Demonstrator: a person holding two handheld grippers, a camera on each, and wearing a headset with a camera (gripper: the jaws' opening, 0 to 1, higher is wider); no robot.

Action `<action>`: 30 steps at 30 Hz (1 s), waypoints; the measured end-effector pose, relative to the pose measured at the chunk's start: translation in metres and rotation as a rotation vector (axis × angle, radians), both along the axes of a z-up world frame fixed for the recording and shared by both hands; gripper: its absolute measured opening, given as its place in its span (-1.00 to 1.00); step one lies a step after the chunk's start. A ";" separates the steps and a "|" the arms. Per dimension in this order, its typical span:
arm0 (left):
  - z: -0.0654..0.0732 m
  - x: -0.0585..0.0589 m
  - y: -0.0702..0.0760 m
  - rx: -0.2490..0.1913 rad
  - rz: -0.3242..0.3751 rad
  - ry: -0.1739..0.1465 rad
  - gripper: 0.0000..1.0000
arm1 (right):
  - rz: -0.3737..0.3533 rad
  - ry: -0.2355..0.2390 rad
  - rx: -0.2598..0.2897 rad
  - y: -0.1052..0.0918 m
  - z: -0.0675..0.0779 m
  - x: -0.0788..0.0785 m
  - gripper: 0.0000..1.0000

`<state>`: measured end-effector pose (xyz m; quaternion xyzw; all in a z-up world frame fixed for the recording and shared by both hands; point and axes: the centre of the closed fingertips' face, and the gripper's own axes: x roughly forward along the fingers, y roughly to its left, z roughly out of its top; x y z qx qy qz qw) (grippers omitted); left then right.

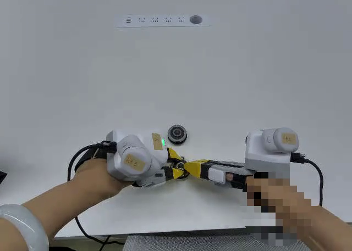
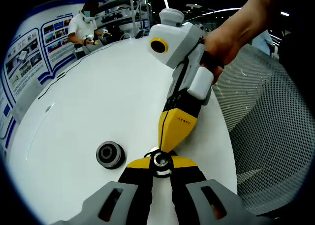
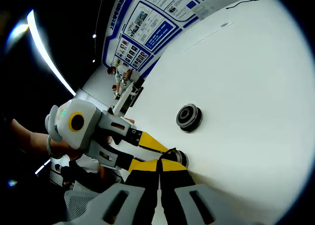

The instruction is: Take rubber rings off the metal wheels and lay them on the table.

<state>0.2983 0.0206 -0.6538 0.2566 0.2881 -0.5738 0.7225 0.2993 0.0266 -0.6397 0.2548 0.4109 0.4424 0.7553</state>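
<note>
1. Clasping the clamped wheel (image 2: 160,162) between its yellow-tipped jaws, the left gripper (image 2: 160,167) is clenched on it close over the table (image 1: 247,75). This wheel is small, with a bright metal hub and a dark band round it.
2. Right gripper (image 3: 160,164): it comes in from the opposite side with its jaws pressed together, and its yellow tips touch the rim of the clamped wheel. Whether they nip the dark band cannot be told.
3. Loose wheel (image 1: 177,133): it lies flat on the table, just beyond the meeting jaws and apart from both grippers. Its black rubber ring (image 2: 99,155) sits round a grey metal core with a central bore.
4. Edges and open room: both grippers work near the table's front edge, beyond which a grey mesh surface (image 2: 266,116) begins. Behind the loose wheel the white top runs wide and bare to a power strip (image 1: 162,20) near the far side.
5. Surroundings: a black cable (image 1: 77,159) loops from the rear of the left gripper down over the front edge, and a second cable trails from the rear of the right gripper. A pale bangle (image 1: 22,224) sits on the left wrist. In the left gripper view a person (image 2: 83,28) stands at another bench, with posters (image 2: 29,52) on the wall beside.
</note>
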 end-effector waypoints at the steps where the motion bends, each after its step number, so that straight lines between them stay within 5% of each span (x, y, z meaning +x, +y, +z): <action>1: 0.000 0.000 0.000 0.000 0.000 0.000 -0.75 | -0.011 0.000 0.023 0.002 0.004 0.002 -0.98; 16: 0.000 0.000 0.000 0.005 -0.009 0.000 -0.74 | -0.039 0.016 -0.012 -0.007 -0.002 0.004 -0.97; 30: -0.002 0.001 0.003 -0.039 0.024 0.024 -0.72 | -0.045 0.017 -0.023 -0.009 -0.006 0.006 -0.97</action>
